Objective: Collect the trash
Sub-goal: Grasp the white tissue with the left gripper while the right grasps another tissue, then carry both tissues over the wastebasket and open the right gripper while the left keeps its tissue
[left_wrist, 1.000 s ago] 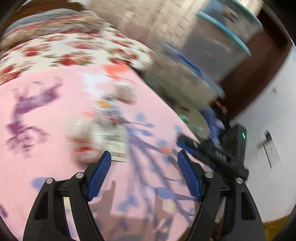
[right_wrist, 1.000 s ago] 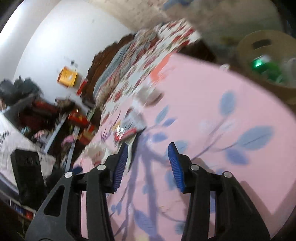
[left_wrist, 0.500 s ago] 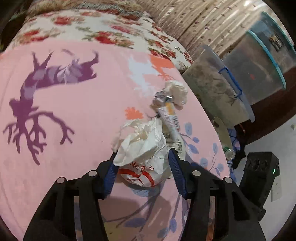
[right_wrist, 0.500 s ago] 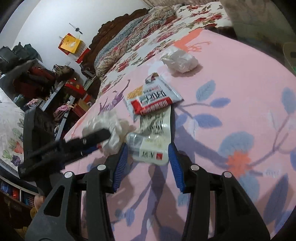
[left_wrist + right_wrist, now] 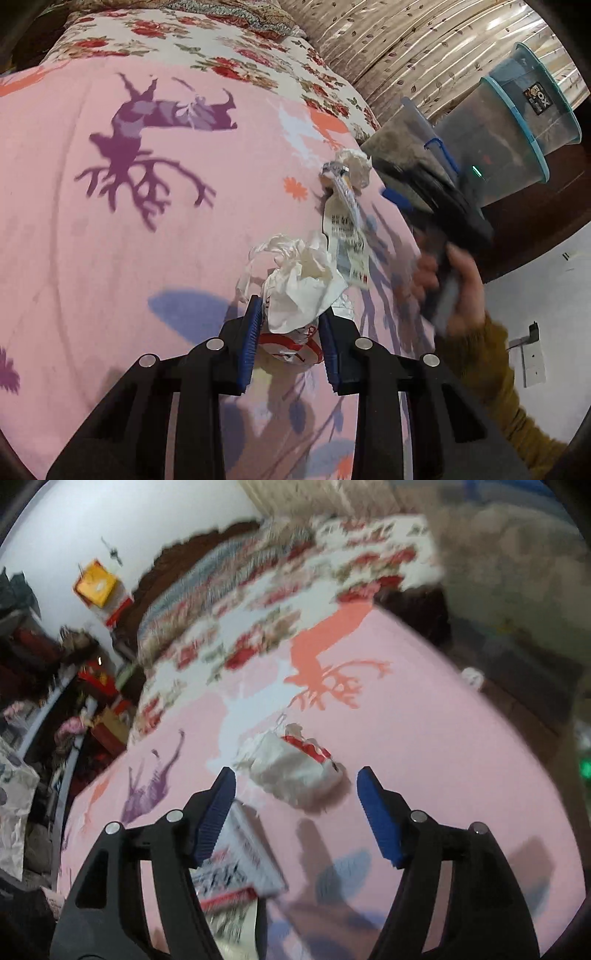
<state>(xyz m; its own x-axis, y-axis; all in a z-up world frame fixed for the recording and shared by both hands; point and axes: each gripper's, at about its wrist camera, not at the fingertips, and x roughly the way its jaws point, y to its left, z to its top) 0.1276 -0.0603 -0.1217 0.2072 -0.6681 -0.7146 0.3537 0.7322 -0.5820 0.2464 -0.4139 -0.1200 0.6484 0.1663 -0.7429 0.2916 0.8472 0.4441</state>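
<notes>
My left gripper (image 5: pixel 290 325) is shut on a crumpled white paper wad with red print (image 5: pixel 301 291), on the pink bedspread (image 5: pixel 110 240). Beyond it lie a flat snack wrapper (image 5: pixel 345 229) and a second white wad (image 5: pixel 354 166). In the right wrist view my right gripper (image 5: pixel 295 794) is open and hovers just short of that second crumpled wad with a red-and-white piece (image 5: pixel 291 766). A printed wrapper (image 5: pixel 236 864) lies under its left finger (image 5: pixel 216 812). The right gripper and the hand holding it (image 5: pixel 443 236) show blurred in the left wrist view.
Stacked clear storage bins with blue lids (image 5: pixel 509 125) stand past the bed's right edge. A floral quilt (image 5: pixel 207 44) covers the far end of the bed. Cluttered shelves (image 5: pixel 44 686) stand off the bed's left side. A white wall (image 5: pixel 554 302) is at right.
My left gripper has closed tighter on the paper wad. My right gripper has opened wider and moved forward from the wrappers to the far crumpled wad.
</notes>
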